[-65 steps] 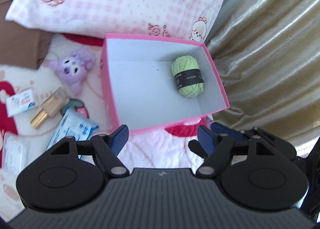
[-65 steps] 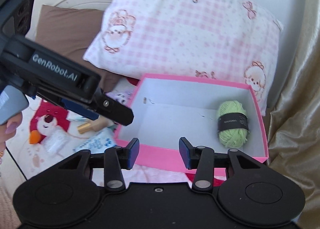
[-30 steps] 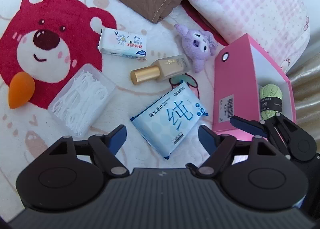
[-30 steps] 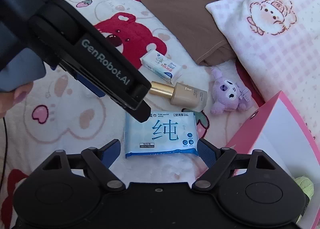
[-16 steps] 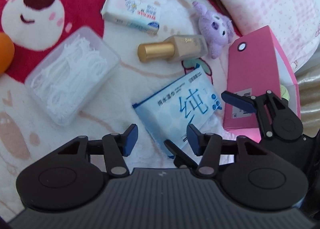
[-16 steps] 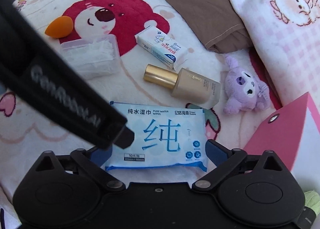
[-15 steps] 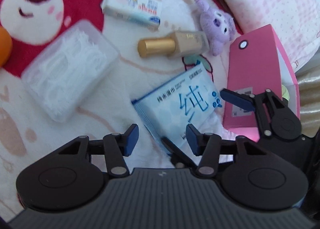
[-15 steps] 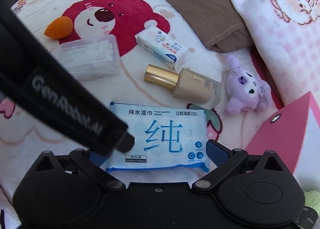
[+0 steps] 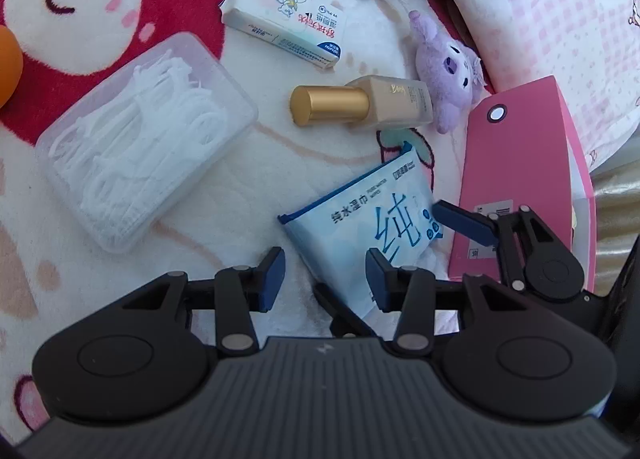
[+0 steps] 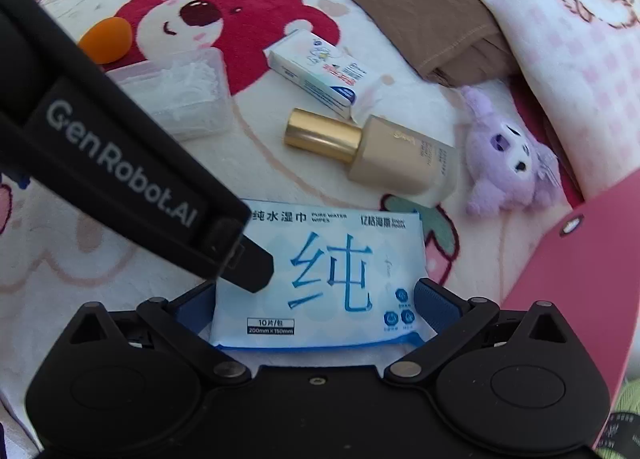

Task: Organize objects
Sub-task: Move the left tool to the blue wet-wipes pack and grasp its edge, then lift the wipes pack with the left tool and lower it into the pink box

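**Both grippers tilted down over the wipes pack**

The wipes pack [image 10: 320,275] lies flat on the bear blanket [image 9: 248,187], just beside the pink box [image 9: 516,179]. The right gripper [image 10: 316,311] pitches steeply down, jaws spread wide, one each side of the pack's near end. The left gripper [image 9: 326,279] slants down at the pack's corner; its jaws have just been closing, yet stand apart, gripping nothing.

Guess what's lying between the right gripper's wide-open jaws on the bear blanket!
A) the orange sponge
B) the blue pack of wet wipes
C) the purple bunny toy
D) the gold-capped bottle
B: in the right wrist view the blue pack of wet wipes lies flat between the open jaws of the right gripper, which sit at its two short ends.
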Available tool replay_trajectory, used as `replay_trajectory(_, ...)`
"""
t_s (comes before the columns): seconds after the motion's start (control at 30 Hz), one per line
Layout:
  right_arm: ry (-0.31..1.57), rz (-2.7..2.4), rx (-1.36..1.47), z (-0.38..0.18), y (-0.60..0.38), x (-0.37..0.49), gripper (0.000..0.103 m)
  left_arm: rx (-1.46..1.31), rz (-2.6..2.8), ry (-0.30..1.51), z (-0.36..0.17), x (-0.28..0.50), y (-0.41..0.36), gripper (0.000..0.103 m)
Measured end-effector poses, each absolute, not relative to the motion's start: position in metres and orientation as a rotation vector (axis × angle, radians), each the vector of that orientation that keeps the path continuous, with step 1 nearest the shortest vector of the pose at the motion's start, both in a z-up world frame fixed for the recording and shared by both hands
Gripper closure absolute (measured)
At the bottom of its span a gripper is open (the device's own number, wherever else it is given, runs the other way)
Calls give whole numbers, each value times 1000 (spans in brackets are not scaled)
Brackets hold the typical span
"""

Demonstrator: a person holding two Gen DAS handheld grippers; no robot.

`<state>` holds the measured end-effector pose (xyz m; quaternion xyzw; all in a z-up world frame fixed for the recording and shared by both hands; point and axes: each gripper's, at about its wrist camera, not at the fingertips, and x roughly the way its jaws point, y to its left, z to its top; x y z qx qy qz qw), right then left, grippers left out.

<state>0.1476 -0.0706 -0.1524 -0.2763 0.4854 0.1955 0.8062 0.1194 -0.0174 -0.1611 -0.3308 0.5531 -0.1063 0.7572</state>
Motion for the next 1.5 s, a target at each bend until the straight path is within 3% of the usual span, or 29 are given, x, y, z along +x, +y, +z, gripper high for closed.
replay_trajectory(0.23,1048,390,-622,-154,-70,142,0,-731,-229,1196,-164,117,-17,61)
replay_trajectory(0.33,1041,411,-555,-155,-77,151,0,-718,-239,1156,-164,118,-20,73)
replay_trajectory(0.73,964,347,-412,-153,-82,147,3,-675,-245,1050,-147,119,-19,85)
replay_trajectory(1.17,837,160,-264,-160,-70,128,16,-658,-289,1038,-140,119,-7,86)
replay_trajectory(1.5,841,145,-192,-152,-63,106,14,-643,-303,1068,-138,114,3,86)
